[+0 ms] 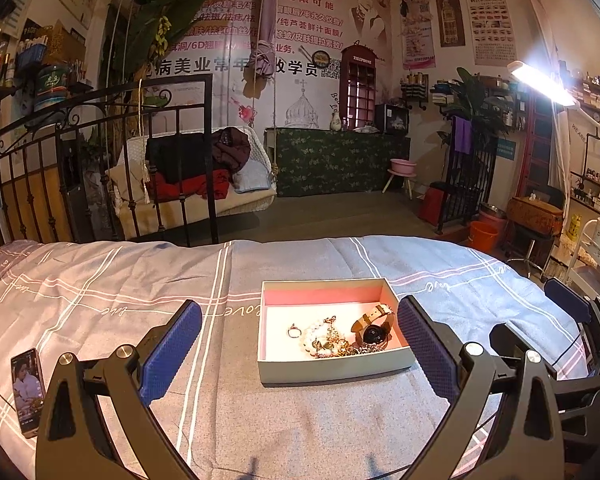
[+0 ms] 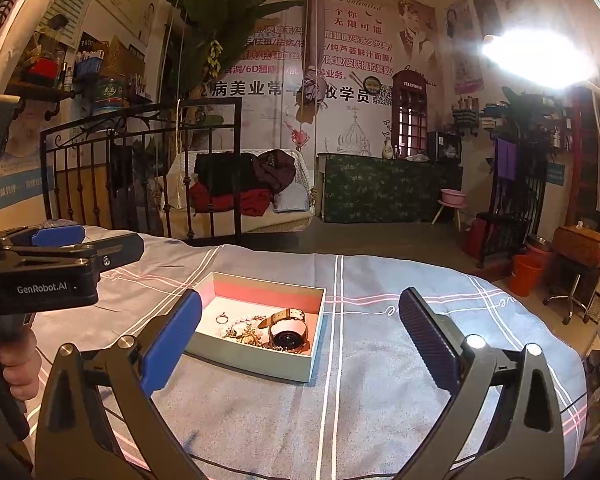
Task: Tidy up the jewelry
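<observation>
1. Left gripper [image 1: 300, 350]: jaws wide apart, nothing held, hovering above the bedspread [image 1: 100, 280].
2. Right gripper [image 2: 300, 344]: jaws also spread, nothing held.
3. Jewelry sits in 1 open box [image 1: 332, 370] on the bed: ring [image 1: 294, 332], watch [image 1: 374, 326] with tan strap, tangled chains and beads [image 1: 330, 342] between them.
4. Key relation: from the left gripper the box lies at 12 o'clock, dead between the fingers. From the right gripper it lies at 11 o'clock, just beside the left finger.
5. Box long axis runs 9-to-3 in the left view. Judgement: left gripper is better lined up.
6. Phone [image 1: 28, 390] at 9 o'clock, well apart.
</observation>
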Demonstrator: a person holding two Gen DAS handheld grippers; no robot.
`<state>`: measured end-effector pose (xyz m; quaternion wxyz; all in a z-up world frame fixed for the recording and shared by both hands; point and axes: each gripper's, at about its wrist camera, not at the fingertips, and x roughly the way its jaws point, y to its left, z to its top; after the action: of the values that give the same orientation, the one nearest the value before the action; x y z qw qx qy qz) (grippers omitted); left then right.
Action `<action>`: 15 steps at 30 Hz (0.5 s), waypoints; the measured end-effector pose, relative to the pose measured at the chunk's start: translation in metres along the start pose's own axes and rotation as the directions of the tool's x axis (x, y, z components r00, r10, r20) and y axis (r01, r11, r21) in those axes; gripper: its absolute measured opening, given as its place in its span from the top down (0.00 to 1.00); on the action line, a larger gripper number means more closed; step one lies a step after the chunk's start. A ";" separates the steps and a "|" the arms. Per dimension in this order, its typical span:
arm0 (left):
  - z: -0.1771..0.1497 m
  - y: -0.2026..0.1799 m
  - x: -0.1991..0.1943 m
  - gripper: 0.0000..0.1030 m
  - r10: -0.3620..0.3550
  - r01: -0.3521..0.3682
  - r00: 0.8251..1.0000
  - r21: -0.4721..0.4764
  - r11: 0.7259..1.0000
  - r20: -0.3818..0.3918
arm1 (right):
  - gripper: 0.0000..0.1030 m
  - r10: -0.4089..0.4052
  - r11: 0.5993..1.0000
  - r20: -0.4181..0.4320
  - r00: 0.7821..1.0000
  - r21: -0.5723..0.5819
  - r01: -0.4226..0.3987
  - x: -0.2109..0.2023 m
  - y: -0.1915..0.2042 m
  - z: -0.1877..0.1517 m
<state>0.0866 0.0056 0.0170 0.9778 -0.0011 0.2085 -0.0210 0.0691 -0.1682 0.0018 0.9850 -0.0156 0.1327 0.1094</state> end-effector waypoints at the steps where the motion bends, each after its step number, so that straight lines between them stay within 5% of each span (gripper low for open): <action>1: -0.001 0.000 0.000 0.06 -0.002 0.002 1.000 0.000 1.000 -0.001 | 0.05 -0.001 1.000 0.002 1.000 0.000 0.001 0.000 0.000 0.000; 15: -0.001 -0.006 0.000 0.06 0.004 -0.004 1.000 0.012 1.000 -0.005 | 0.05 -0.002 1.000 -0.005 1.000 0.005 0.002 0.001 -0.001 -0.001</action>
<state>0.0860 -0.0005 0.0159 0.9773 0.0054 0.2109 -0.0202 0.0699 -0.1687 0.0002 0.9848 -0.0133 0.1357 0.1080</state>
